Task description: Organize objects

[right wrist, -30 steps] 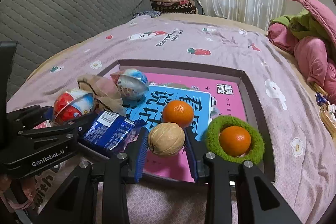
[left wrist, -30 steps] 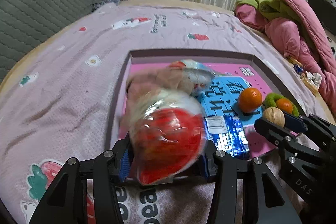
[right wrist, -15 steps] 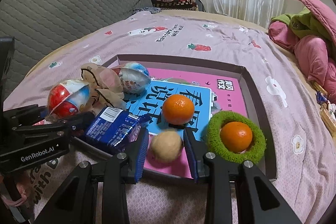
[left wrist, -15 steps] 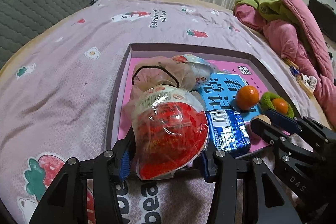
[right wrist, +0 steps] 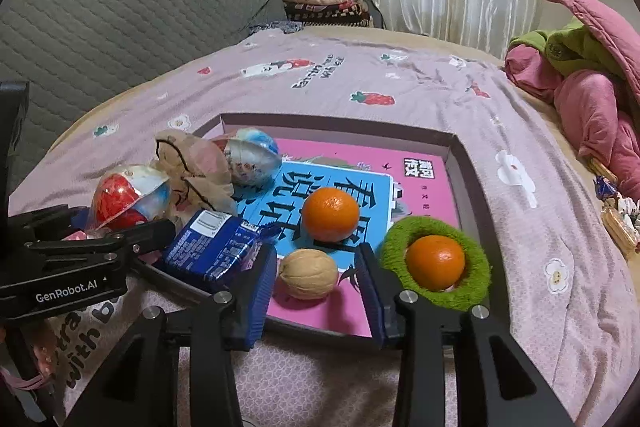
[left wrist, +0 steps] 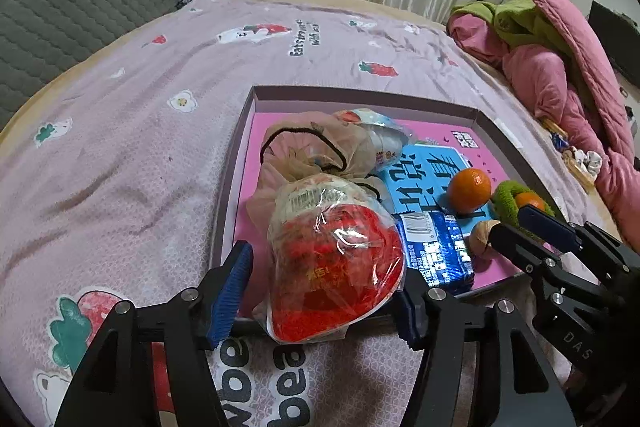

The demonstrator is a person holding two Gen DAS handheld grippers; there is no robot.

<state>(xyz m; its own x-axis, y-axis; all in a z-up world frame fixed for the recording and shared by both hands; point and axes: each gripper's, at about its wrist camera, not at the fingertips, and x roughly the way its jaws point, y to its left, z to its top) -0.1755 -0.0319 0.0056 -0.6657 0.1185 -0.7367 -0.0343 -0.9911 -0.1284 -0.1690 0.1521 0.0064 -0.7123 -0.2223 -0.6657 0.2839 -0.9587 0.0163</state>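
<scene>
Both grippers let go over the tray; red wrapped egg and walnut lie between spread pads.

Left wrist view: red wrapped egg (left wrist: 334, 263) sits at lower centre on the near edge of the tray (left wrist: 360, 98); left gripper (left wrist: 320, 293) has just been opening, left pad clear of the wrapper, right pad at its edge, contact there unclear; blue packet (left wrist: 434, 251) just right of the egg; mesh pouch (left wrist: 316, 151) behind it. Right wrist view: walnut (right wrist: 308, 273) rests on the pink tray floor at lower centre between the fingers of the right gripper (right wrist: 316, 277), jaws just widened, gaps on both sides, released; loose orange (right wrist: 330, 214) above it; second orange (right wrist: 436, 263) in a green ring (right wrist: 476, 279) at right.
</scene>
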